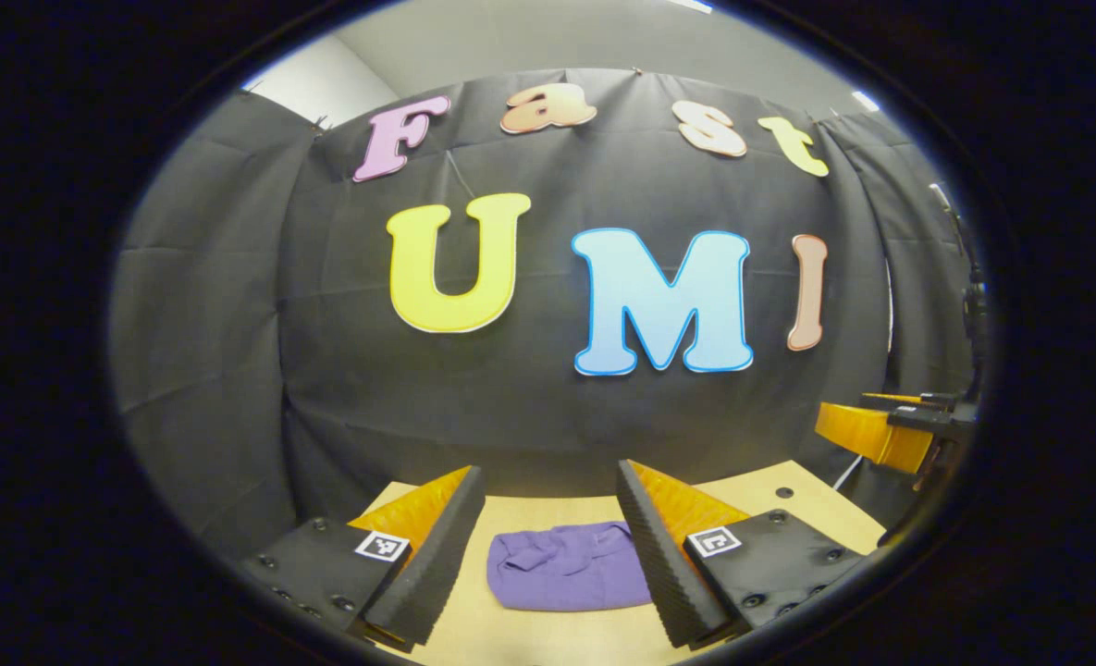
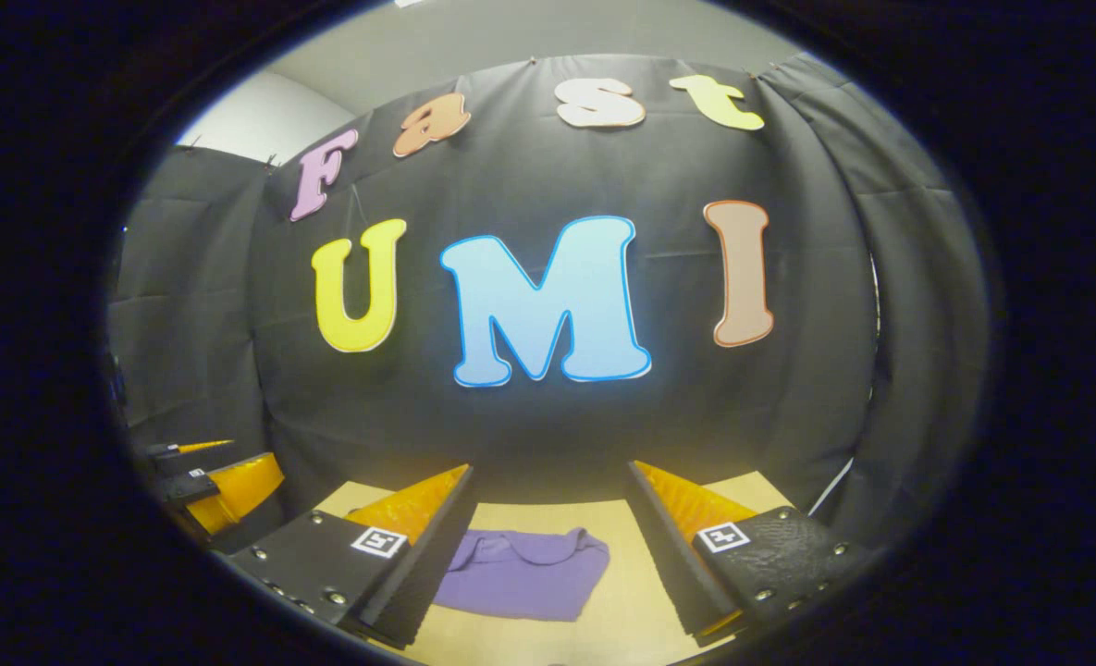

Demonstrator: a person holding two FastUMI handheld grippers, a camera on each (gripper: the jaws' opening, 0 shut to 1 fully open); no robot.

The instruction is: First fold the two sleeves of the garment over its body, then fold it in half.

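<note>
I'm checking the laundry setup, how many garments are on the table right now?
1: a purple garment lies in a compact heap on the wooden table, between and beyond both open grippers' fingers. Anything underneath it can't be seen.

Garment (image 1: pixel 566 566) solid purple, no print. Table (image 1: pixel 788 504) pale tan wood, dark round holes. Booth wall (image 1: pixel 529 388) black cloth. Room wall (image 1: pixel 326 83) above it grey-white.

A: Where's the purple garment (image 2: pixel 522 573)?
B: Folded, flat on the wooden table (image 2: pixel 631 592), below the right gripper (image 2: pixel 548 541), whose fingers stand wide apart above it.
A: And the left gripper (image 2: pixel 219 481)?
B: Far left of the garment.
</note>
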